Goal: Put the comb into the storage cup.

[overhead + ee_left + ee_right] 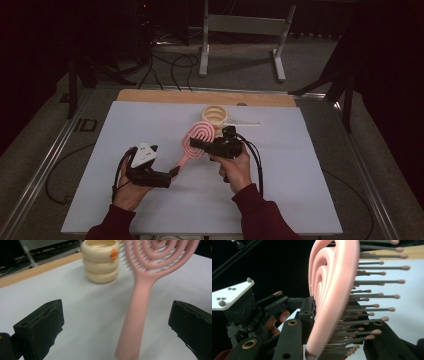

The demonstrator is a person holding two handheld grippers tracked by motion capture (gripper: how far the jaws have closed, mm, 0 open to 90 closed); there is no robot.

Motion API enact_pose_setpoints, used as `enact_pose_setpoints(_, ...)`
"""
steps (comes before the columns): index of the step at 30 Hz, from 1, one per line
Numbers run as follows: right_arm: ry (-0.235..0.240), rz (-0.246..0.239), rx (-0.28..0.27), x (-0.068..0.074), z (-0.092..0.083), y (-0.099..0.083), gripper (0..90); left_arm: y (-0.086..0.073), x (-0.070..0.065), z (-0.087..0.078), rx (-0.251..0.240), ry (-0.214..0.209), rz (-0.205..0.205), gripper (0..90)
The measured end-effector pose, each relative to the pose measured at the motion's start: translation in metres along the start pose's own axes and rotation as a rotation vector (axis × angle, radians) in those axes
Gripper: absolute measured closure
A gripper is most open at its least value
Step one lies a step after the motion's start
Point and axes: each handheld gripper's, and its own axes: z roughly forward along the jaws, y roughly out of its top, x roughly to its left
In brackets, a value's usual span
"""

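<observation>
A pink hairbrush [201, 135] with a spiral head hangs above the white mat, its handle slanting down to the left. My right gripper [196, 143] is shut on the brush head; in the right gripper view the head [334, 290] stands edge-on between the two jaws, bristles pointing right. My left gripper [173, 173] is open at the handle's lower end. In the left gripper view the handle [138, 307] rises between the wide-apart jaws of that gripper [117, 312], nearer the right one, and neither pad touches it.
A cream stack of rings [215, 115] stands on the white mat [140, 130] just beyond the brush, also seen as the ring stack [101, 262] with an orange spot. A thin pale strip [245, 123] lies to its right. The wooden table edge [150, 96] runs behind.
</observation>
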Motion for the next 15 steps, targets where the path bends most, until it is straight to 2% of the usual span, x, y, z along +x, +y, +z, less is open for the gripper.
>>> enact_pose_setpoints(5,-0.008,0.005,-0.005,-0.002,-0.001,0.001,63.6,-0.015,0.011,-0.013,-0.040,0.023,-0.038,0.4)
enact_pose_setpoints(11,-0.009,0.002,-0.010,-0.003,0.000,0.002,63.6,-0.030,0.018,-0.022,-0.048,0.062,-0.044,0.4)
enact_pose_setpoints(12,-0.009,-0.001,-0.010,-0.003,0.000,0.002,63.6,-0.035,0.020,-0.024,-0.062,0.062,-0.051,0.3)
enact_pose_setpoints(14,-0.012,-0.005,-0.009,-0.002,-0.001,0.003,63.6,-0.035,0.020,-0.024,-0.062,0.062,-0.051,0.3)
enact_pose_setpoints(15,-0.012,-0.005,-0.009,-0.002,-0.001,0.003,63.6,-0.043,0.022,-0.029,-0.083,0.079,-0.062,0.3)
